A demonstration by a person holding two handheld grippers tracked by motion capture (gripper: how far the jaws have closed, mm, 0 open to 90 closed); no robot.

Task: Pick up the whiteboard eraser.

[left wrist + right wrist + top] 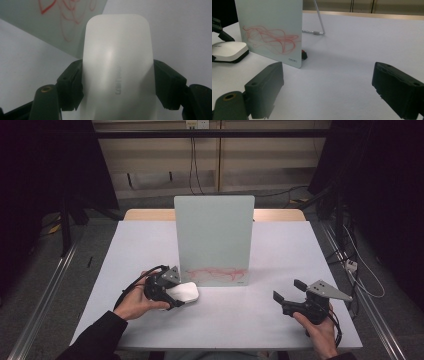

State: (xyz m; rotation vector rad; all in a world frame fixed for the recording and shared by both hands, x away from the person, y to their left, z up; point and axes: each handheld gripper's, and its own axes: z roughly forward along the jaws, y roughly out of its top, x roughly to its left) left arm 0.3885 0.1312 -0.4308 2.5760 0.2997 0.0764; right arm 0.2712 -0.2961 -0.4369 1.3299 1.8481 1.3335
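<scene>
the white eraser (182,293) lay on the table (150,245) at about seven o'clock from the foot of the upright glass board (214,235), just beside its lower left corner. the left gripper (172,295) was clamped on it, one black jaw pressing each long side, as the left gripper view made plain with the eraser (117,67) wedged between them. the red scribble (216,273) ran along the bottom strip of the board, at roughly one o'clock from the eraser. the right gripper (289,290) sat well apart at about four o'clock from the board, jaws spread wide with nothing between them, resting above bare table.

the grip looked to sit toward the rear half of the smooth, rounded casing, so the eraser could squirt forward or twist out once it was pressed against the glass. the board stood on a thin wire prop (319,18) behind it; a firm push low on its face might slide or tip it, since the right gripper was not bracing it.

the eraser's underside and felt were hidden, its near end was cut off in the left gripper view, and the small red-and-black object (304,54) at the board's corner was possibly a marker cap.
</scene>
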